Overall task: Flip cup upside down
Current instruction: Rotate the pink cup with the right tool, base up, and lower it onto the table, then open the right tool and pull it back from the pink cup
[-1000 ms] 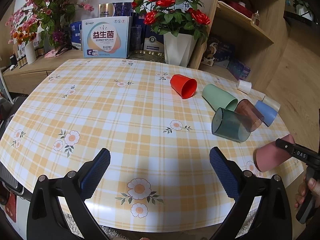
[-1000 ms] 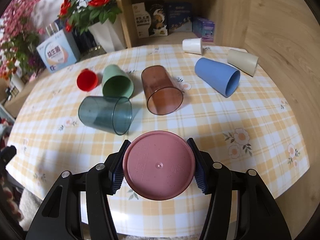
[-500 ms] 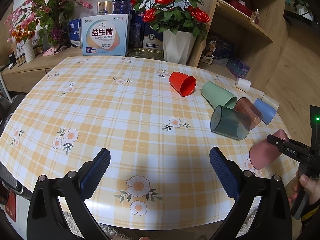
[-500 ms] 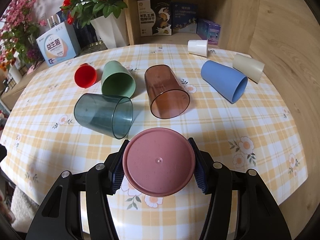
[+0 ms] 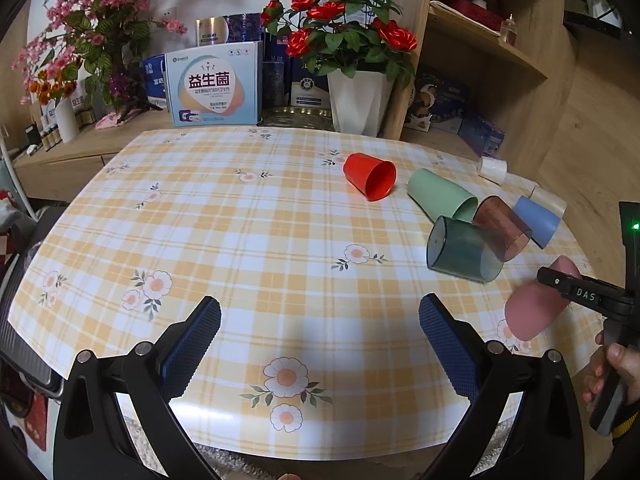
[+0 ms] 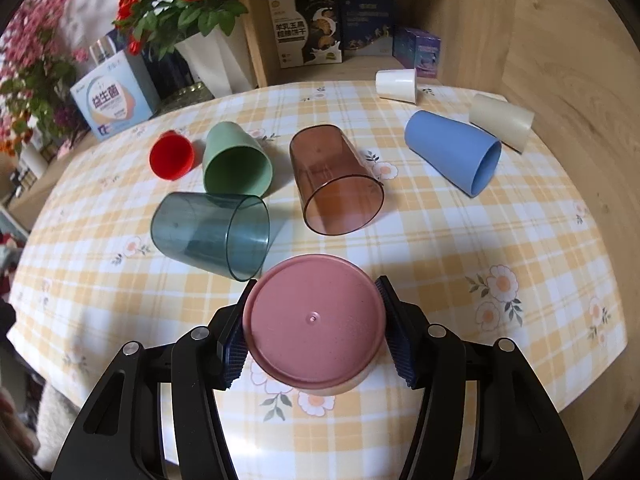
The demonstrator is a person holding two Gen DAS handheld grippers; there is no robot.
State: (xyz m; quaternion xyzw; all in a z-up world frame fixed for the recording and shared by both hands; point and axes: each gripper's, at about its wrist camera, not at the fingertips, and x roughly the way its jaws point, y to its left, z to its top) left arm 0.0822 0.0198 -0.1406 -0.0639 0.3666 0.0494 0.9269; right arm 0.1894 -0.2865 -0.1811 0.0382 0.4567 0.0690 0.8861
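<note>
My right gripper is shut on a pink cup, its flat base facing the camera, held tilted just above the table's near right edge. The pink cup also shows in the left wrist view, clamped by the right gripper. My left gripper is open and empty over the front of the table. Several cups lie on their sides: teal clear, brown clear, green, red, blue, beige, white.
The round table has a yellow plaid cloth with flowers. A white vase of red roses, a boxed product and a wooden shelf unit stand behind it. Pink flowers stand at the back left.
The right gripper has tipped the pink cup further over and lowered it toward the table; the camera now looks more steeply down. The left gripper has barely moved.
</note>
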